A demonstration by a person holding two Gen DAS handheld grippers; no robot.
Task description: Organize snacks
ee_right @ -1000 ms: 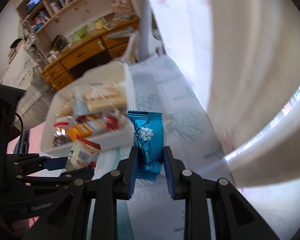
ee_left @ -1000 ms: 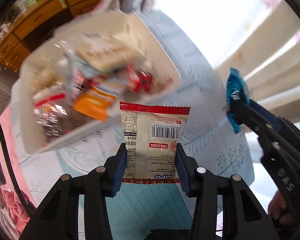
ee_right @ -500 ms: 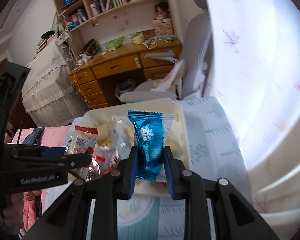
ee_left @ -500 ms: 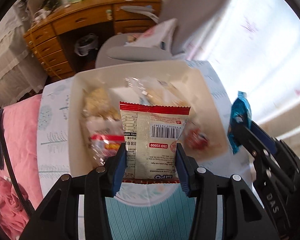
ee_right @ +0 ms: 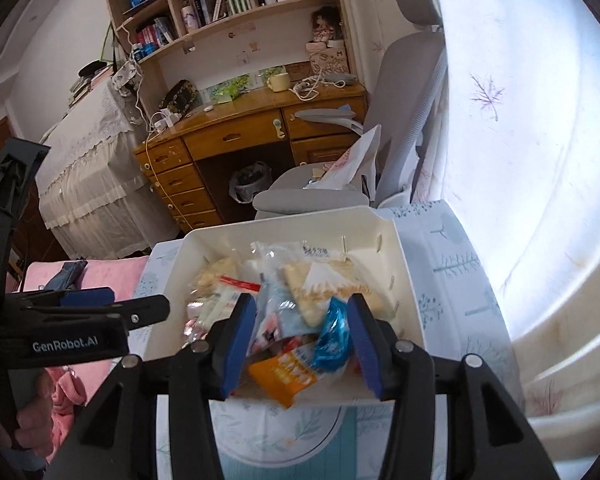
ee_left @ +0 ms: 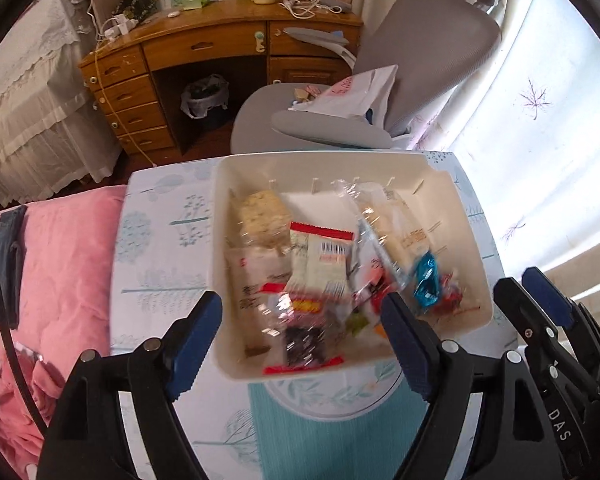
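bin: cream plastic tub (ee_left: 474,248), squarish with rounded corners and ribbed inner walls; sits centre frame on a leaf-print tablecloth (ee_left: 160,248).
red-edged packet: glossy white pouch (ee_left: 320,264) with barcode and red crimped top, lying on the pile mid-bin, blurred.
blue packet: crinkled metallic blue wrapper (ee_right: 332,336), lower right of the bin, among clear and orange wrappers.
left gripper (ee_left: 306,344): blue pads spread wide, jaws just opened, nothing between them; it's over the bin's near edge.
right gripper (ee_right: 302,346): jaws just opened, pads clear of the blue packet below.
background: wooden desk (ee_left: 204,48) at top, grey office chair (ee_left: 424,68) upper right.
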